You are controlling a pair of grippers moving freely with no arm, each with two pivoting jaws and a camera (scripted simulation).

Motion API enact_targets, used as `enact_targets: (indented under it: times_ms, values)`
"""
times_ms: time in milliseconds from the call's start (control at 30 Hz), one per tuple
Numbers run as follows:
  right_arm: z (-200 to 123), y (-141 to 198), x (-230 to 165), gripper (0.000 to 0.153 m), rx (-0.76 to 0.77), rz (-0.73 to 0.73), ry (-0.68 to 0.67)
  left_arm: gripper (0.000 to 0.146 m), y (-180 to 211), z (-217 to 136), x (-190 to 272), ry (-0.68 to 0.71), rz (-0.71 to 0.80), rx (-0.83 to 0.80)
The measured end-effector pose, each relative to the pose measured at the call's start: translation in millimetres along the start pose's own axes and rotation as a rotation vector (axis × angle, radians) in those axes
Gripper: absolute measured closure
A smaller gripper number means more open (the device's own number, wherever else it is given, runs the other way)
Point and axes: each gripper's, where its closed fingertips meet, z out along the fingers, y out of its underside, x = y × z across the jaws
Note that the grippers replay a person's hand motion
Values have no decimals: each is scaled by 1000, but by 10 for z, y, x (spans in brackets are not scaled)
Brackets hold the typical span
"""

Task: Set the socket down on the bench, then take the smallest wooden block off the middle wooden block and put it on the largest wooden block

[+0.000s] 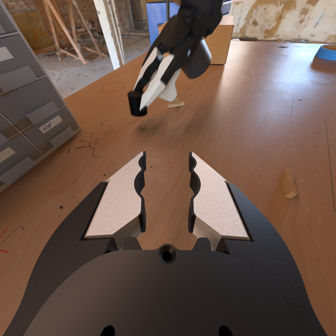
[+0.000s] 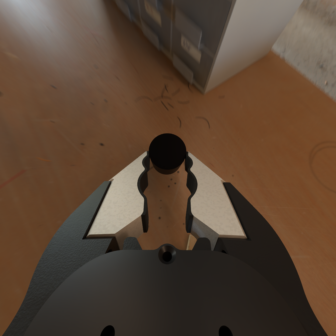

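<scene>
socket (image 2: 167, 153) between right gripper (image 2: 167, 154) fingertips above bench (image 2: 72, 109)

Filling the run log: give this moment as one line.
right claw: shut on socket, above bench | left claw: open, empty | smallest wooden block: not yet moved

You are looking at a workshop: a scuffed brown plywood bench (image 1: 236, 127) marked with pencil lines and circles, with a grey cabinet of small labelled parts drawers (image 1: 27, 109) at its edge. Beyond stand bare timber frames (image 1: 63, 36), a peeling plaster wall (image 1: 281, 18), a brown cardboard box (image 1: 221, 41) and a blue tape roll (image 1: 325, 52).
</scene>
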Motion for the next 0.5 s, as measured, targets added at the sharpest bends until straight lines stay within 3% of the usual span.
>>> enact_targets:
  times_ms: [100, 233, 367, 500]
  values:
    - [-498, -231, -256, 114, 141, -39, -71, 99, -3, -1, 23, 9, 9, 2]
    - [-891, -114, -980, 114, 136, -209, -210, 101, 15, 20, 164, 61, 66, -15]
    - [-922, 249, -1654, 114, 91, -306, -309, 104, -11, 34, 496, 180, 180, 6]
    - [-805, 488, -1917, 114, 77, -340, -297, 104, -1, 49, 876, 328, 242, 6]
